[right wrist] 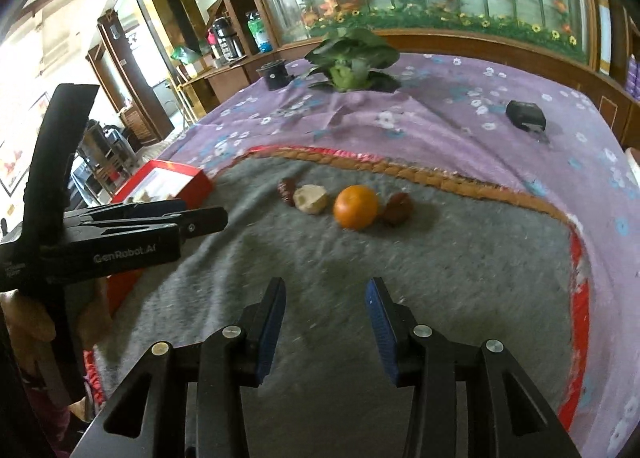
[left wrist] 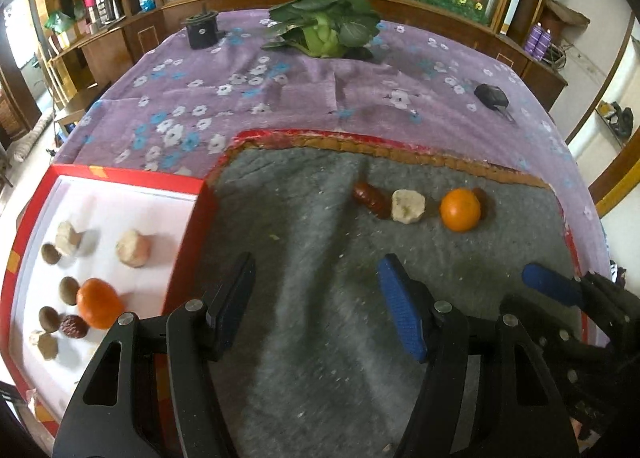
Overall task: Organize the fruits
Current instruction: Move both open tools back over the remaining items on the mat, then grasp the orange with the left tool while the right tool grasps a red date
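Purple floral cloth (left wrist: pixel 280 98) covers the table; fuzzy grey mat (left wrist: pixel 320 278) with a frayed red-orange edge fills lower centre. Red box (left wrist: pixel 120 178), white-lined, lower left in the left view, holds an orange (left wrist: pixel 98 308), pale lumps and brown nuts. Leafy cabbage (left wrist: pixel 324 26) at upper centre. On the mat, a row at centre right: date (left wrist: pixel 371 199), pale chunk (left wrist: pixel 407 207), round orange (left wrist: pixel 460 210), wrinkled brown fruit (right wrist: pixel 397 208) touching it. Left gripper (left wrist: pixel 316 298) jaws apart, empty, over bare mat beside the box. Right gripper (right wrist: pixel 326 322) jaws apart, empty, row well ahead, open mat between.
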